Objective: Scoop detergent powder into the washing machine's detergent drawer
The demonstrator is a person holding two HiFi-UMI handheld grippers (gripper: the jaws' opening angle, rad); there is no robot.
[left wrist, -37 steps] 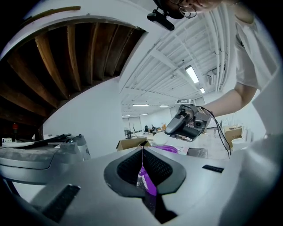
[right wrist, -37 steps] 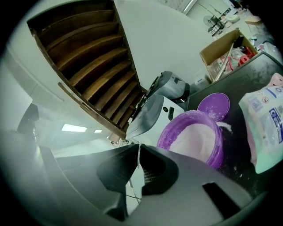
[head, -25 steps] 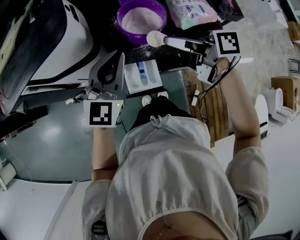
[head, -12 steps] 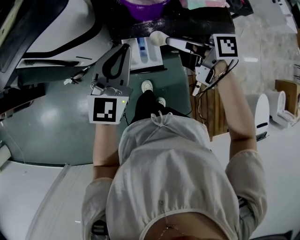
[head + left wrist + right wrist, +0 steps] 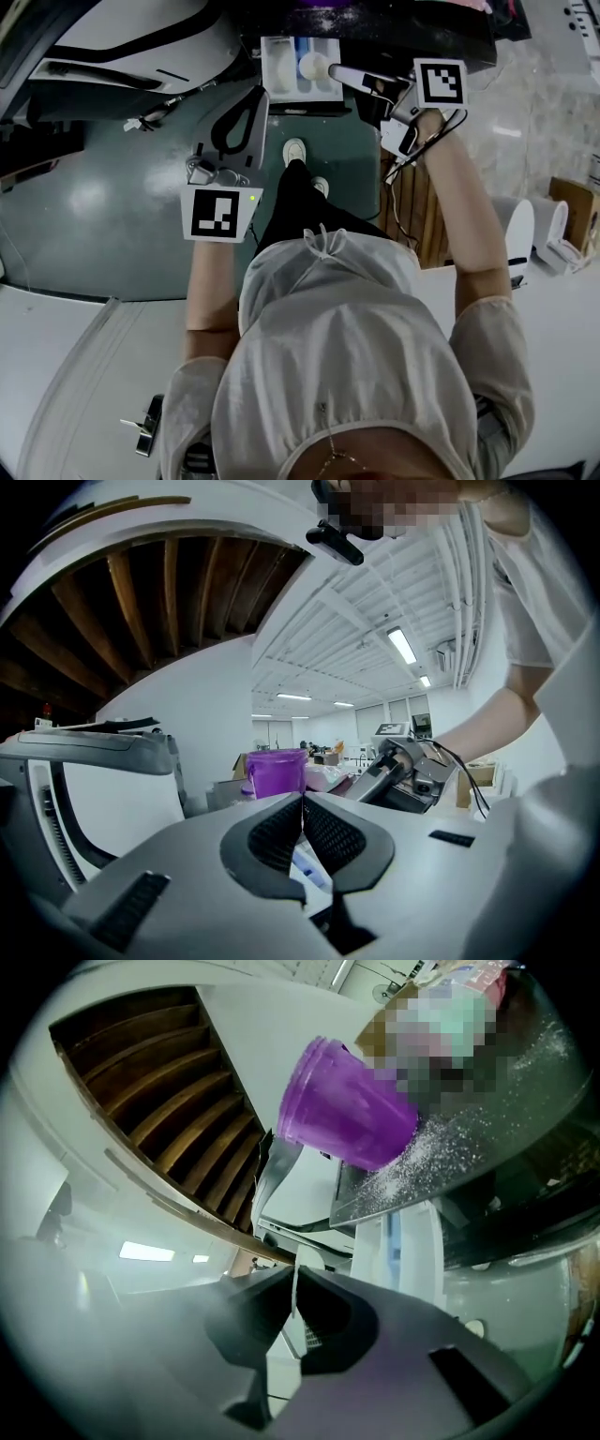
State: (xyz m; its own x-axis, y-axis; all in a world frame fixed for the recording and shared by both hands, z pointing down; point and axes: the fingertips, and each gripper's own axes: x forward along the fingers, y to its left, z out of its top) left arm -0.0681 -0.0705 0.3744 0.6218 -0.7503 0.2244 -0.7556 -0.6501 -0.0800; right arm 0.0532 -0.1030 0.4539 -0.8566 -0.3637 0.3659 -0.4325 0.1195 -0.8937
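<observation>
Now the right claw is pinched tight on the thin handle of the small round white plastic scoop. It holds the scoop's cup right over the open white plastic soap drawer, so I think the powder can drop in and not spill. The left claw is closed with nothing in it and hangs near the drawer. The smooth purple plastic tub sits on the dark desk, where spilled white grains look gritty.
</observation>
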